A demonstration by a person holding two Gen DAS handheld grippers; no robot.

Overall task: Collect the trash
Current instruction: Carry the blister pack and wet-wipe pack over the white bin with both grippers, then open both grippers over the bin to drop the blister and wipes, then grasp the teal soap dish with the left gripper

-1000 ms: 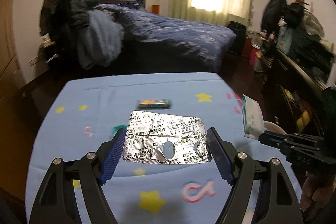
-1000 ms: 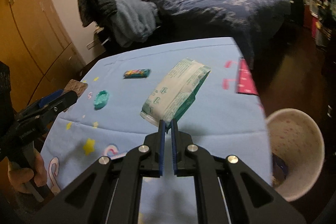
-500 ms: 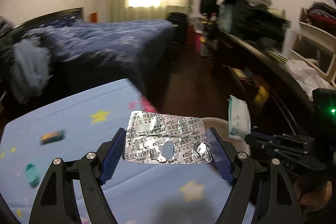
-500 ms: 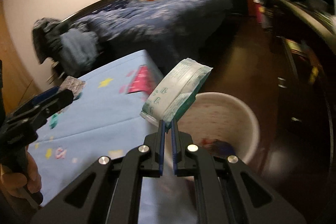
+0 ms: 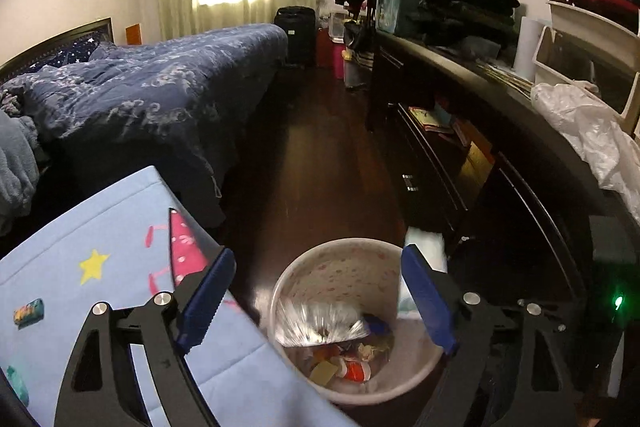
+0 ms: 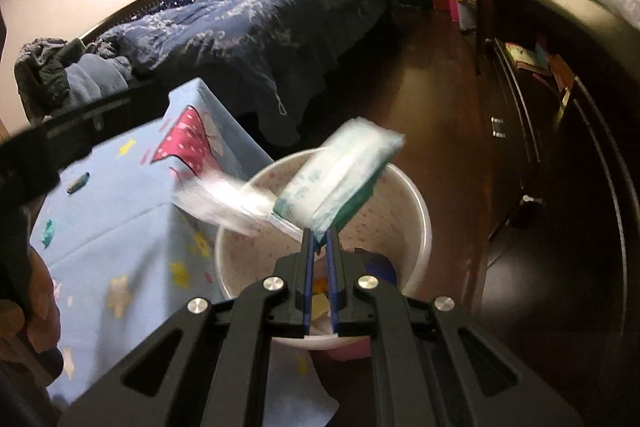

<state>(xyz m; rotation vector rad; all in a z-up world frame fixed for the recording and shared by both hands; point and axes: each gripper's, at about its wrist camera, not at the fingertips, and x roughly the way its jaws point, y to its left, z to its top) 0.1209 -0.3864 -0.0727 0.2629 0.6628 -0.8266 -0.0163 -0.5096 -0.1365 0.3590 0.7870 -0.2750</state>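
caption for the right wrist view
Right claw pinches a tissue pack over the bin as a blurred foil sheet drops in.

We hold the left gripper [image 5: 316, 291] angled downward, jaws opening with nothing between them. The right gripper [image 6: 320, 251] points downward, jaws nearly closed, pinching.

blister sheet [image 5: 320, 323]: silver, blurred, falling inside the bin [image 5: 304, 267]
wipes pack [image 6: 340, 179]: white-green, tilted, above the bin
bin: white, round, holding scraps
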